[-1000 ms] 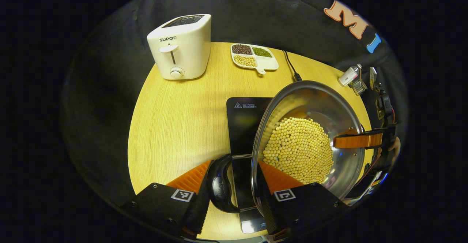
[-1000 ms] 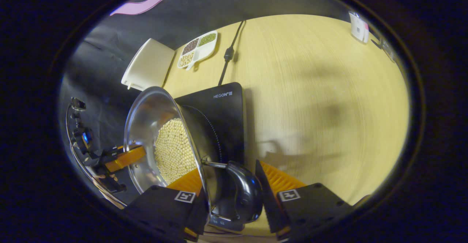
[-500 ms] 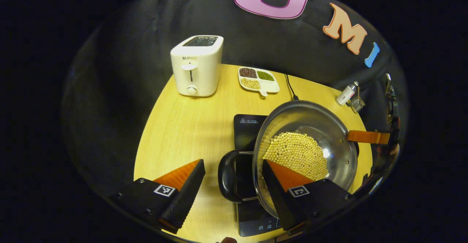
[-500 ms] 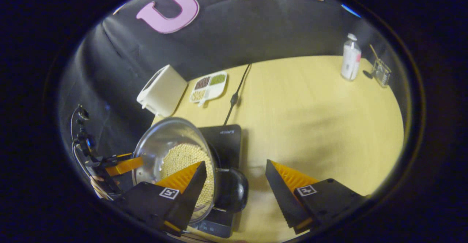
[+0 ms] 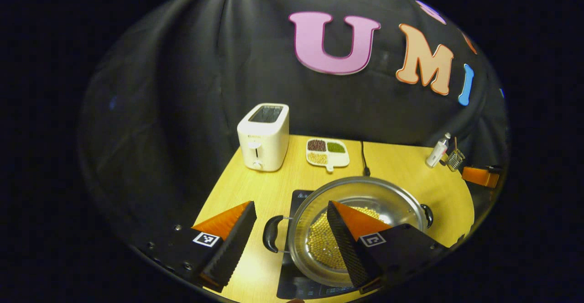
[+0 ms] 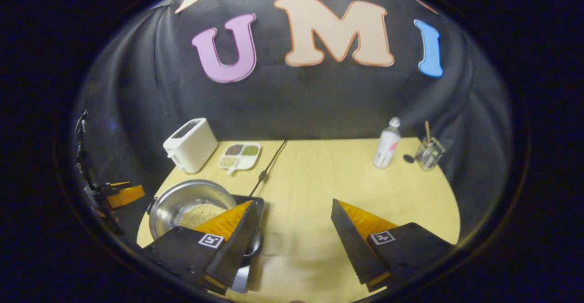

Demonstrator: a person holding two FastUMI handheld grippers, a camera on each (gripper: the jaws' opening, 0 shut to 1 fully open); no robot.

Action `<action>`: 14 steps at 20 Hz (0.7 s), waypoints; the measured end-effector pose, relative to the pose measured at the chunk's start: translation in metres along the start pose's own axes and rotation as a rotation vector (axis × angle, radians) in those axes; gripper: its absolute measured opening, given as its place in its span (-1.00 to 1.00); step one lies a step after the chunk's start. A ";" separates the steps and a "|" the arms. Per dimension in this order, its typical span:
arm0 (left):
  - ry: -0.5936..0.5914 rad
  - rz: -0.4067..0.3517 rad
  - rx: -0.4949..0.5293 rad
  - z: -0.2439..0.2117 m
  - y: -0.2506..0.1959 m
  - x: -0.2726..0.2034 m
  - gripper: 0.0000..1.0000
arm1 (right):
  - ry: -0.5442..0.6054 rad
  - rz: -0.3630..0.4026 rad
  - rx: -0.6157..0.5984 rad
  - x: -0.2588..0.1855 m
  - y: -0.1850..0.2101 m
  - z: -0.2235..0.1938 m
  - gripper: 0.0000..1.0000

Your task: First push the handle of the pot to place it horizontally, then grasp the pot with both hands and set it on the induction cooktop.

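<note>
The steel pot (image 5: 365, 192) with soybeans (image 5: 321, 246) in it sits on the black induction cooktop (image 5: 299, 196). One black side handle (image 5: 270, 233) points left and the other handle (image 5: 427, 215) points right. In the left gripper view my left gripper (image 5: 290, 206) is open, raised above and behind the pot's left handle, touching nothing. The right gripper view has the pot (image 6: 182, 200) at lower left behind my right gripper (image 6: 293, 205), which is open and holds nothing. The other gripper (image 6: 119, 194) hangs beyond the table's left edge.
On the wooden table (image 6: 310, 180), a white toaster (image 5: 264, 136) and a divided dish of beans (image 5: 327, 152) stand at the back. The cooktop's cable (image 6: 269, 166) runs toward the wall. A bottle (image 6: 386, 143) and a glass with a stick (image 6: 429, 153) are at the back right.
Both grippers opened off the pot's handles and drew back and up. The pot went from tilted in the air to resting level on the cooktop.
</note>
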State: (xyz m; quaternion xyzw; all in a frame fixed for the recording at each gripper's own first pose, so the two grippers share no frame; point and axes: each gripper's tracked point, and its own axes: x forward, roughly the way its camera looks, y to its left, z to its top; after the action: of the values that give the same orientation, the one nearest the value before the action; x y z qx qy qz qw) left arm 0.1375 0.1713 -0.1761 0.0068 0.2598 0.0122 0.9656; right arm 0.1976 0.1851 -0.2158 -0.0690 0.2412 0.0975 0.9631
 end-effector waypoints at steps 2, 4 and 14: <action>-0.063 0.012 0.024 0.015 -0.023 -0.024 0.91 | -0.095 -0.038 -0.042 -0.025 -0.025 0.030 0.99; -0.122 0.020 0.031 0.031 -0.053 -0.045 0.91 | -0.158 -0.038 -0.062 -0.052 -0.044 0.052 0.99; -0.384 -0.047 -0.070 0.095 -0.210 -0.162 0.82 | -0.438 -0.016 -0.073 -0.193 -0.151 0.126 0.86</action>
State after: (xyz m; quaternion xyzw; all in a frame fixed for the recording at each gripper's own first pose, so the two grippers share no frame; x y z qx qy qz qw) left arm 0.0494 -0.0433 -0.0166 -0.0309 0.0703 -0.0030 0.9970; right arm 0.1208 0.0312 -0.0006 -0.0829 0.0222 0.1110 0.9901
